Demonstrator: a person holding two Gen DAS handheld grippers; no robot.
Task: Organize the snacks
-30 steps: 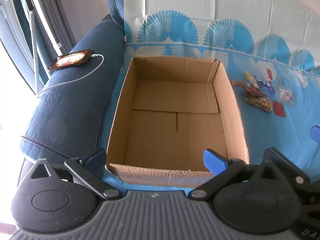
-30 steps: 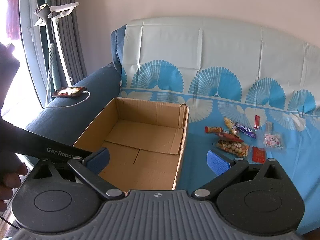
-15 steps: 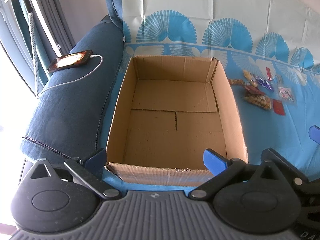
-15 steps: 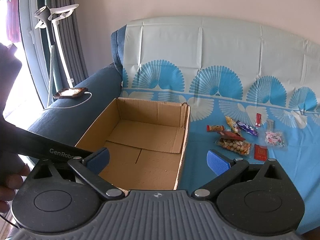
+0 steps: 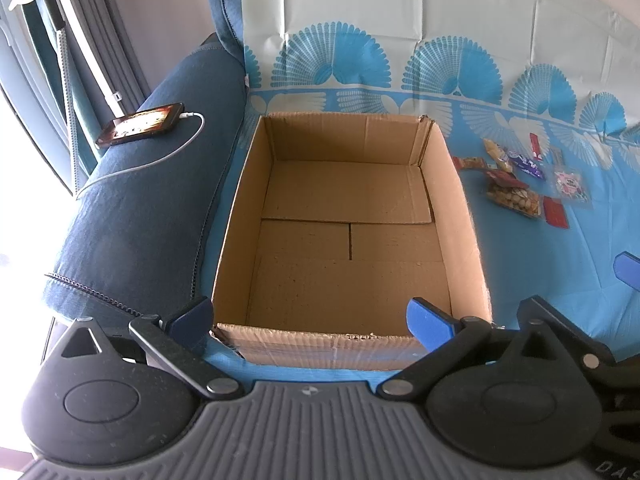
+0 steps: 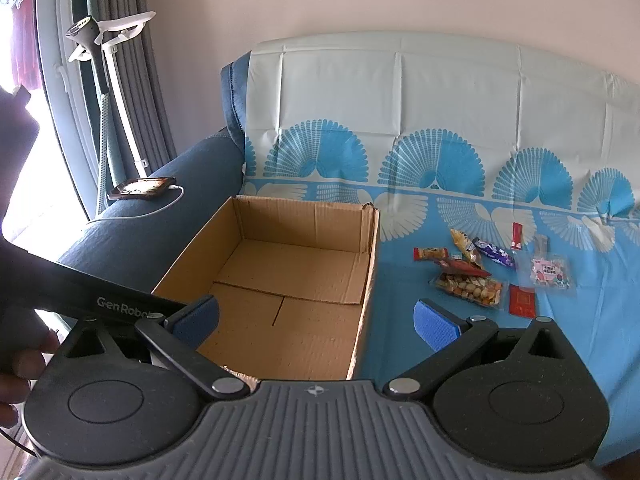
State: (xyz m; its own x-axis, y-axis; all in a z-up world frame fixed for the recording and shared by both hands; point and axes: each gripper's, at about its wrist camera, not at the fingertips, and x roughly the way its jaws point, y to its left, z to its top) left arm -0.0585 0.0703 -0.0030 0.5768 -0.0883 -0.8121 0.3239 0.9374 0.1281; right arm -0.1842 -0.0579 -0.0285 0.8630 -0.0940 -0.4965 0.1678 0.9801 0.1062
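Blue denim covered the sofa point(image 6: 132, 240), most of its seat and back draped with a pale plastic sheet printed with blue fans point(image 6: 460, 128). An open brown cardboard box point(image 5: 460, 200), nothing inside it, stood on the sheet hard against the sofa's left armrest. A white garment steamer pole point(image 6: 116, 92) rose beside grey curtains beyond that armrest, near the room's window. Both handheld grippers hovered at the box's near edge: the left gripper point(image 5: 310, 320) spread wide over the front wall, blue pads holding nothing, and the right gripper point(image 6: 316, 322) likewise parted and unloaded, straddling the box's right wall. A dark smartphone on a white charging cable point(image 5: 140, 125) lay atop the armrest. The snacks lay in a loose cluster on the sheet to the right of the box, toward the seat's back edge: a clear bag of mixed nuts point(image 6: 468, 289), a clear pouch with a pink label point(image 6: 550, 273), a flat red packet point(image 6: 523, 301), a purple wrapped bar point(image 6: 494, 252), a yellow wrapper point(image 6: 464, 243), an orange-red bar point(image 6: 430, 254) and a slim red stick point(image 6: 517, 235).
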